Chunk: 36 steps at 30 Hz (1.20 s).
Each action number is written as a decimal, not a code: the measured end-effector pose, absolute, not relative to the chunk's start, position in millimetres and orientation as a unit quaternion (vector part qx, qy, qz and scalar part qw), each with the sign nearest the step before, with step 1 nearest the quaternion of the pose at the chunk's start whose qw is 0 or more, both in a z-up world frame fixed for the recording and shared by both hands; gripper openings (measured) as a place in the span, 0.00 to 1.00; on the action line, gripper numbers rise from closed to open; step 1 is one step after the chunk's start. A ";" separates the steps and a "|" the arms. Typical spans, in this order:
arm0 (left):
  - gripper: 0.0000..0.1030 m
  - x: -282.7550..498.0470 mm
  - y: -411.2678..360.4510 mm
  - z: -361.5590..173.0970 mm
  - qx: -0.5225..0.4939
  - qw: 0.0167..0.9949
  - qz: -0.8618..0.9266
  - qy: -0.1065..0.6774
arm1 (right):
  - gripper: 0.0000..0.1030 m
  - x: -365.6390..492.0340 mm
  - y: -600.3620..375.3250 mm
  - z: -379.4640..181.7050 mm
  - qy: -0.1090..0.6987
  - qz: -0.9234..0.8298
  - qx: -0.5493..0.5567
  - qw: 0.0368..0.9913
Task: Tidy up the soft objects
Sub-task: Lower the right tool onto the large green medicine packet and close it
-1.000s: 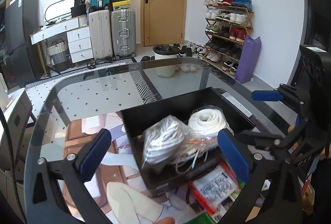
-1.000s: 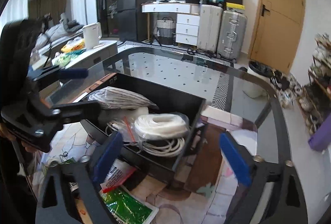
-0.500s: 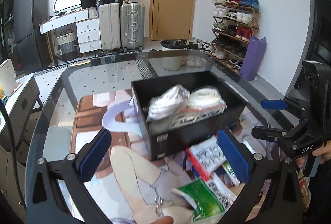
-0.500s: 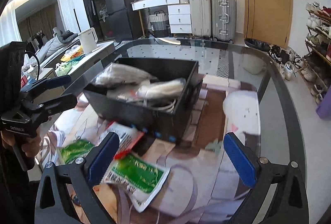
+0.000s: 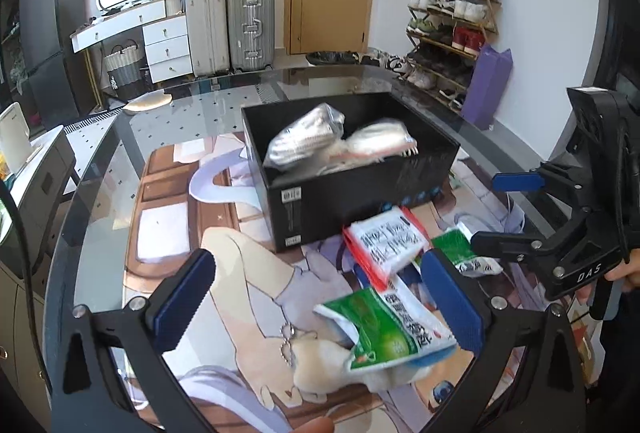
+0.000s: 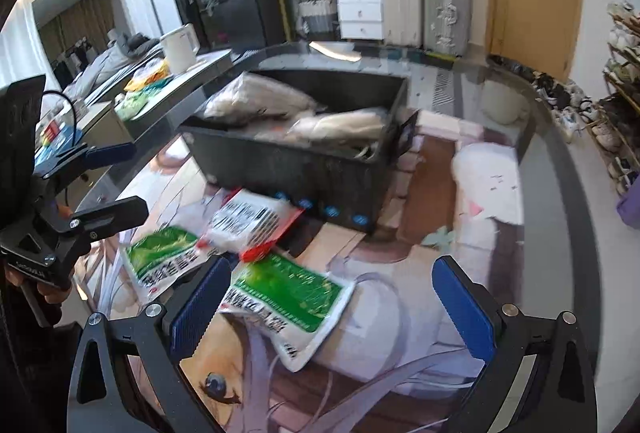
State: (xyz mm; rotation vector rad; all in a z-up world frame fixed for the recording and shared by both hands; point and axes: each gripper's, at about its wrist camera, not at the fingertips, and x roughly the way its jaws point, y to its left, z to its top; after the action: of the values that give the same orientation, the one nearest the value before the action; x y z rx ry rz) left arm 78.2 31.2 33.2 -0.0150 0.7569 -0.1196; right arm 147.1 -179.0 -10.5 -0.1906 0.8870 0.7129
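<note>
A black box point(image 5: 352, 189) point(image 6: 304, 169) stands on the glass table and holds two clear bags of white cord point(image 5: 308, 143) point(image 6: 260, 99). In front of it lie a red-edged white packet point(image 5: 386, 243) point(image 6: 250, 223) and two green-and-white packets point(image 5: 390, 327) point(image 6: 286, 297) point(image 6: 160, 259). My left gripper point(image 5: 316, 303) is open and empty, above the mat, near one green packet. My right gripper point(image 6: 330, 303) is open and empty, above the other green packet. Each gripper shows in the other's view point(image 5: 516, 209) point(image 6: 112, 181).
A printed mat point(image 5: 240, 273) covers the glass table point(image 5: 100, 161). A side counter with a white kettle point(image 6: 180, 47) stands to the left. Suitcases point(image 5: 228, 27), drawers, a door and a shoe rack point(image 5: 452, 29) line the far walls.
Both grippers have pulled back from above the box toward the near side of the table. The packets on the mat have come into view. Both stay open.
</note>
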 end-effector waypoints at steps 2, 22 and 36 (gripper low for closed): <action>1.00 77.9 29.1 31.9 0.000 0.926 -0.057 0.374 | 0.99 145.4 -173.3 -16.0 0.428 0.341 -0.096 0.831; 1.00 81.0 34.3 27.0 0.006 0.921 -0.056 0.386 | 0.99 133.3 -135.6 -50.5 0.466 0.313 -0.152 0.814; 1.00 79.9 27.7 25.7 0.016 0.918 -0.062 0.391 | 0.99 129.8 -148.7 -56.4 0.463 0.329 -0.163 0.807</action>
State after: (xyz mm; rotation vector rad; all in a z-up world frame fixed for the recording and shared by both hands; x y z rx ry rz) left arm 79.9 27.7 25.7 0.0321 0.8039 -0.1265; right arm 129.8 -148.7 -56.4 -0.3484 0.9913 0.7034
